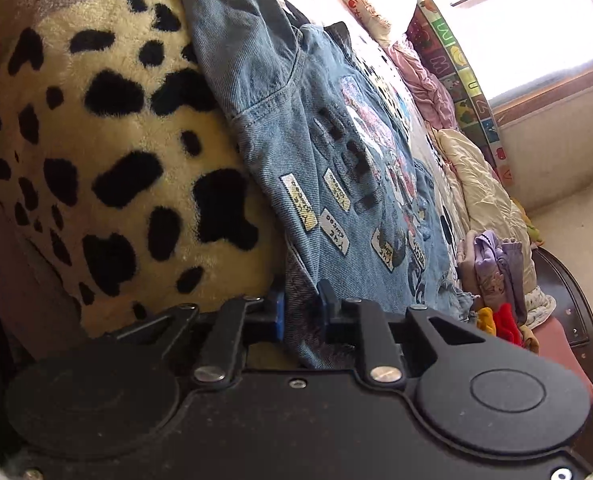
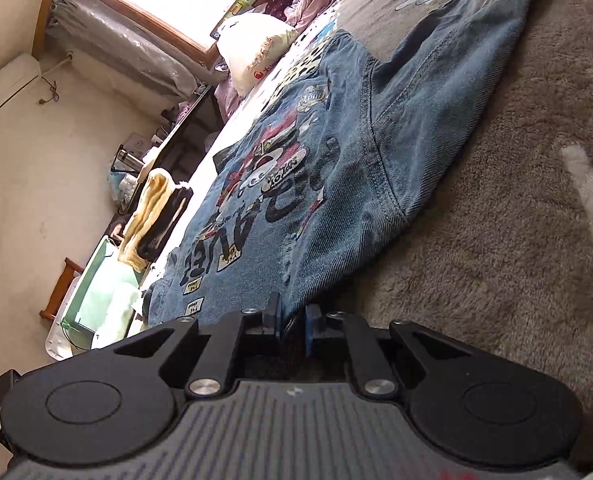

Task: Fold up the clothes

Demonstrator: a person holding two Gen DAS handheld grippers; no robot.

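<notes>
Two hand-held grippers pinch the near hem of a denim jacket: the left hand-held gripper has fabric clamped between its blue pads, and the right hand-held gripper grips the edge likewise. Spread flat on a bed, the jacket lies beside a spotted blanket, with folded clothes near the far edge.

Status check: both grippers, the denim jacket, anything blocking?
Left gripper shut on denim jacket hem. Right gripper shut on hem too. Jacket spread flat, print up, on bed. Folded clothes pile sits beside the jacket; fold path looks clear.
</notes>
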